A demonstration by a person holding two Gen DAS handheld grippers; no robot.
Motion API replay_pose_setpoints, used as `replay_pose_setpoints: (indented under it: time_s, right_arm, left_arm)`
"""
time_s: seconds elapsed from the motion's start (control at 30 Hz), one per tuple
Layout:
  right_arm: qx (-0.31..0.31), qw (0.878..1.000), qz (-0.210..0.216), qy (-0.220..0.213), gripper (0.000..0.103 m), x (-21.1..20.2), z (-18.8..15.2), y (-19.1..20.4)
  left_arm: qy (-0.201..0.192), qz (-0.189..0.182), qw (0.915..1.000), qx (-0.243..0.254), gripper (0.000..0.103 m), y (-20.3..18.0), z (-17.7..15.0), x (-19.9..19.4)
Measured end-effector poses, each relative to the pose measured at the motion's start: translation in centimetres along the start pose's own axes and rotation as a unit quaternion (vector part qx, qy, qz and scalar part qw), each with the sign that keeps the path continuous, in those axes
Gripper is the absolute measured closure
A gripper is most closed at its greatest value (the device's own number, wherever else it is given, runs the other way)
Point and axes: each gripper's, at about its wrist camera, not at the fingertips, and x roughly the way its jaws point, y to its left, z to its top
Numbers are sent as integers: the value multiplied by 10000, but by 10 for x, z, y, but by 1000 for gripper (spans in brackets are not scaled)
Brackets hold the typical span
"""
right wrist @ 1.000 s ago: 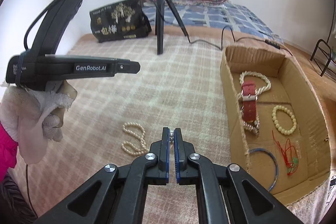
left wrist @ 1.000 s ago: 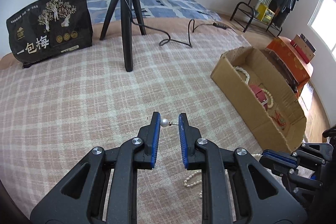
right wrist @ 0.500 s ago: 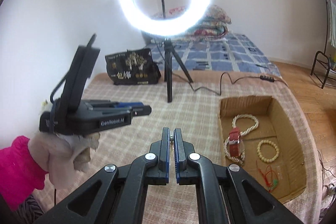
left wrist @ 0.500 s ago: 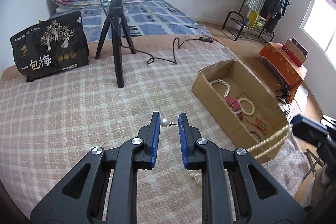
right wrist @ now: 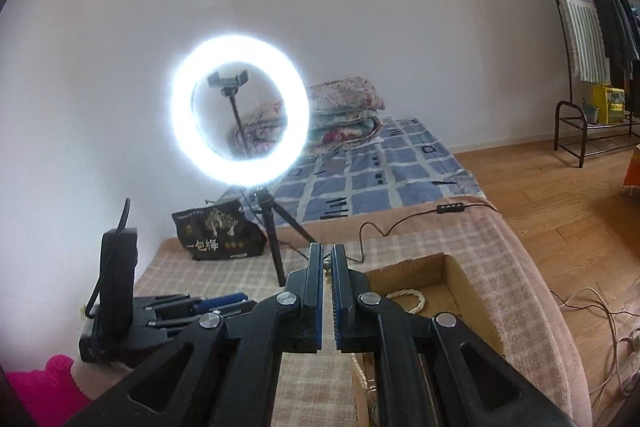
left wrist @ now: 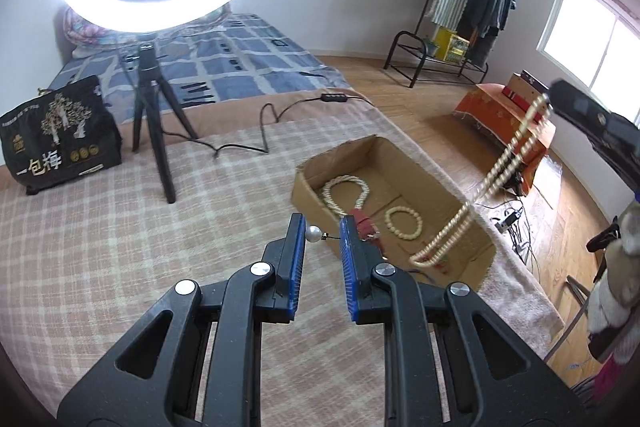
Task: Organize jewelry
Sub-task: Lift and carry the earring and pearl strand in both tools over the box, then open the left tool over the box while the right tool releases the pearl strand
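Left gripper (left wrist: 320, 233) up over the plaid blanket (left wrist: 120, 247) on the bed, blue pads only partly closed, with a pearl earring (left wrist: 313, 233) bridging the gap: pearl against the left pad, its little post reaching the right one, so pinched on that. Right gripper (right wrist: 327, 265) closed tight, just a sliver between the pads, something small and roundish caught near the tips, hard to make out from its own camera. From the left camera, right gripper visible at the upper right edge with a long pearl necklace (left wrist: 480, 187) dangling from it in a doubled loop, hanging in the air over the near end of the cardboard box (left wrist: 304, 187). Box sitting on the blanket near the bed's edge, holding a twisted pearl strand (left wrist: 344, 187), a beaded bracelet (left wrist: 404, 223) and a red watch strap (left wrist: 366, 227), strap partly hidden behind the left gripper's finger. Ring light (right wrist: 240, 111) glowing on its tripod (left wrist: 154, 131) further back on the blanket, black snack bag (left wrist: 56, 139) standing beside it, cable (left wrist: 256, 131) snaking across. Pink sleeve (right wrist: 40, 395) poking in at the bottom left of the right camera, behind the left gripper's body.
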Motion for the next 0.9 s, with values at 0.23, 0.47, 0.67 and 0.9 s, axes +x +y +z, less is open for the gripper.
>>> replay_pose_setpoints:
  time_s: [0.23, 0.47, 0.67, 0.9]
  right_arm:
    - [115, 9995, -308, 13, 102, 9, 9, -33]
    - [190, 9977, -619, 221, 102, 31, 6, -67]
    - [314, 9957, -776, 384, 102, 50, 4, -90]
    - [415, 9929, -849, 729, 102, 77, -9, -108]
  left_arm:
    - [124, -208, 9995, 209, 87, -39, -2, 16]
    - [279, -349, 9982, 390, 87, -76, -10, 33]
    - [449, -363, 9970, 509, 87, -97, -21, 50]
    - [612, -310, 9958, 600, 87, -109, -33, 65]
